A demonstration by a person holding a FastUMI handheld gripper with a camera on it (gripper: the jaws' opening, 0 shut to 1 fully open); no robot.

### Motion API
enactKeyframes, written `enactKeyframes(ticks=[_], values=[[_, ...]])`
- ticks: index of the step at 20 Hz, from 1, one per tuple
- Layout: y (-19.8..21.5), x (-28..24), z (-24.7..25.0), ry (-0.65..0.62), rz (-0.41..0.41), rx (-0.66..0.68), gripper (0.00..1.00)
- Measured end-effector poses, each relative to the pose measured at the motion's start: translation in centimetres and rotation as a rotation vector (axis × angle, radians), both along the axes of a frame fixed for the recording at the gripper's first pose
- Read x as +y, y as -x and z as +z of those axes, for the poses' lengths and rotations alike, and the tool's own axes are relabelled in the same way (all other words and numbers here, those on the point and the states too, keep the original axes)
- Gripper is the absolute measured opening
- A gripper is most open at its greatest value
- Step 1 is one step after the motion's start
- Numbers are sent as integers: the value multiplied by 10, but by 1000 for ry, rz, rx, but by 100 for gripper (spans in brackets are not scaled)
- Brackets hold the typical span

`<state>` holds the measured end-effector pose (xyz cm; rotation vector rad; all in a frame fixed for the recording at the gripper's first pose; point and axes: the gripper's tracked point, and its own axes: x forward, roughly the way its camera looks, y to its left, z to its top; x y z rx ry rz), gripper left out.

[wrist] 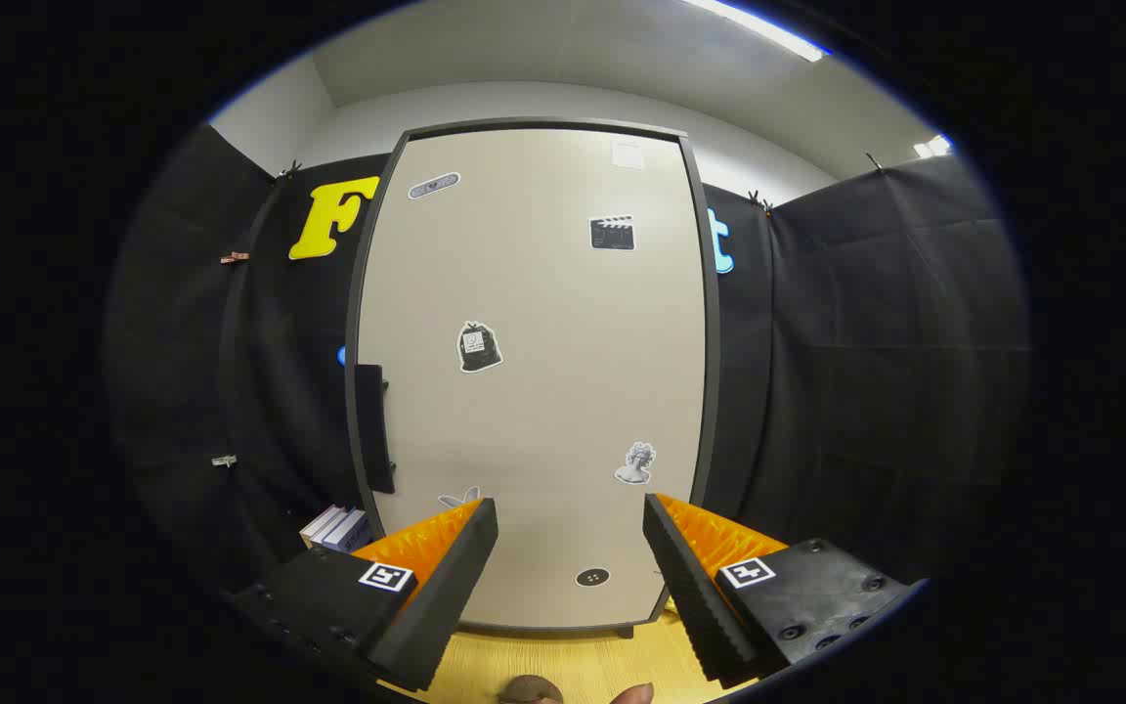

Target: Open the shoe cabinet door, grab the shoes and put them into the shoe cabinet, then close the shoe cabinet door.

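The shoe cabinet [534,293] stands straight ahead, beyond my fingers. Its beige door, in a dark frame, is shut and carries several small stickers. A dark vertical handle [373,426] sits on the door's left edge, about mid-height. My gripper [571,516] is open, with a wide gap between the fingers and nothing held. The lower part of the door shows through that gap. A small rounded dark object [529,692] and a fingertip [633,694] peek up from below, between the fingers.
Black cloth walls close in on both sides of the cabinet. A small stack of books [336,528] lies on the floor left of the cabinet, by the left finger. Light wooden floor [563,657] runs from the cabinet's base toward me.
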<state>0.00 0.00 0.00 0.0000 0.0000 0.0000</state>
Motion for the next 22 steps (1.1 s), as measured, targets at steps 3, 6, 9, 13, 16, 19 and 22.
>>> enactKeyframes(ticks=[3, 6, 9, 13, 16, 19, 22], values=[[0, 0, 1, -6, -1, 1, 98], [2, 1, 2, 2, -1, -1, 98], [3, 1, 2, -2, -5, -1, 98], [4, 2, 4, -2, -5, -4, 98], [5, 6, 4, -10, 1, 0, 98], [3, 17, 6, -10, 9, -2, 98], [0, 38, 8, -12, 29, -3, 98]])
